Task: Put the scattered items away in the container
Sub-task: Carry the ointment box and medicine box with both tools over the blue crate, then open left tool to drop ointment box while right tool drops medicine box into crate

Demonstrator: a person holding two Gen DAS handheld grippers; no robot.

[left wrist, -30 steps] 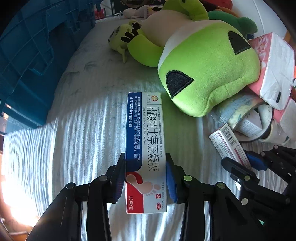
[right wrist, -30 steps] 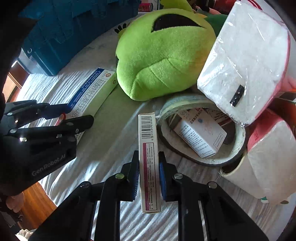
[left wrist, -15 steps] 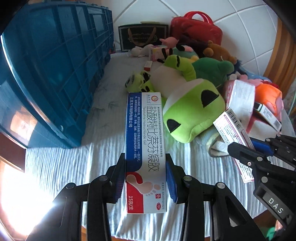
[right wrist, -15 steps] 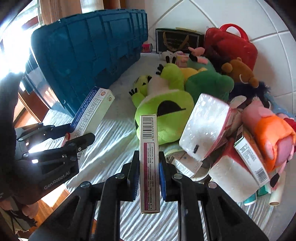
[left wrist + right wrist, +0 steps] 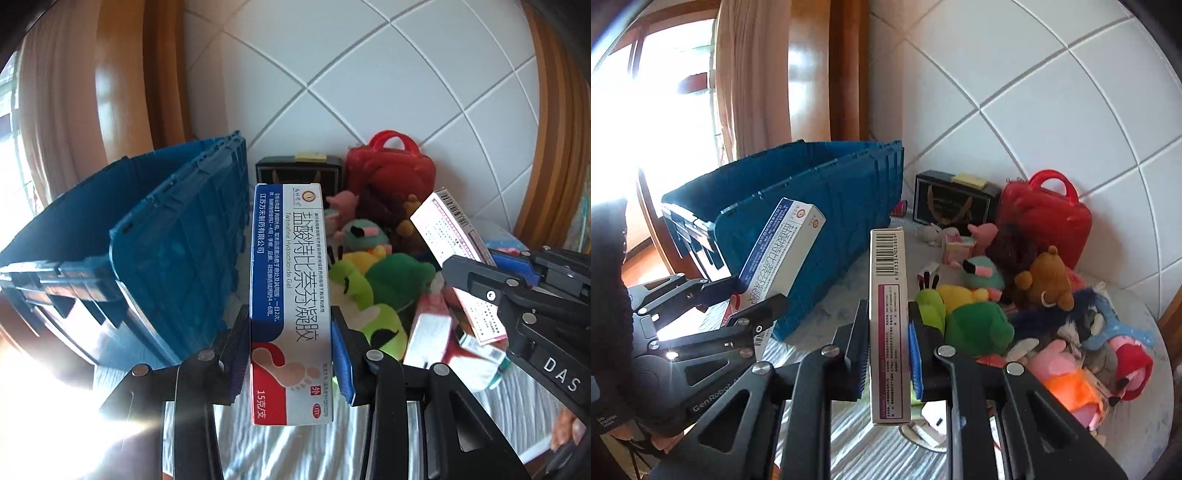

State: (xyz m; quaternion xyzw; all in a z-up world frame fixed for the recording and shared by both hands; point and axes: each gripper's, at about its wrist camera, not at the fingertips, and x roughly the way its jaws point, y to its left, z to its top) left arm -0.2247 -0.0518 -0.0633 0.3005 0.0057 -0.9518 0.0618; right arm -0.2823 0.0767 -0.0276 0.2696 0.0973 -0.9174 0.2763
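My left gripper (image 5: 290, 354) is shut on a blue, white and red medicine box (image 5: 290, 295) and holds it upright, high above the bed. It also shows in the right wrist view (image 5: 779, 254). My right gripper (image 5: 888, 349) is shut on a narrow white and purple barcode box (image 5: 888, 317), also lifted; this box shows in the left wrist view (image 5: 458, 266). The blue crate (image 5: 159, 251) stands to the left, open at the top, also in the right wrist view (image 5: 827, 206). Both boxes are to the right of the crate's near wall.
A pile of plush toys (image 5: 1015, 302), a red case (image 5: 1045, 214) and a black box (image 5: 951, 199) lie against the tiled wall. Tissue packs (image 5: 432, 332) and a green frog plush (image 5: 384, 328) lie on the striped bedsheet (image 5: 857, 443) below.
Both grippers have risen well above the bed with their boxes and tilted up. The crate's open top and the wall have come into view.
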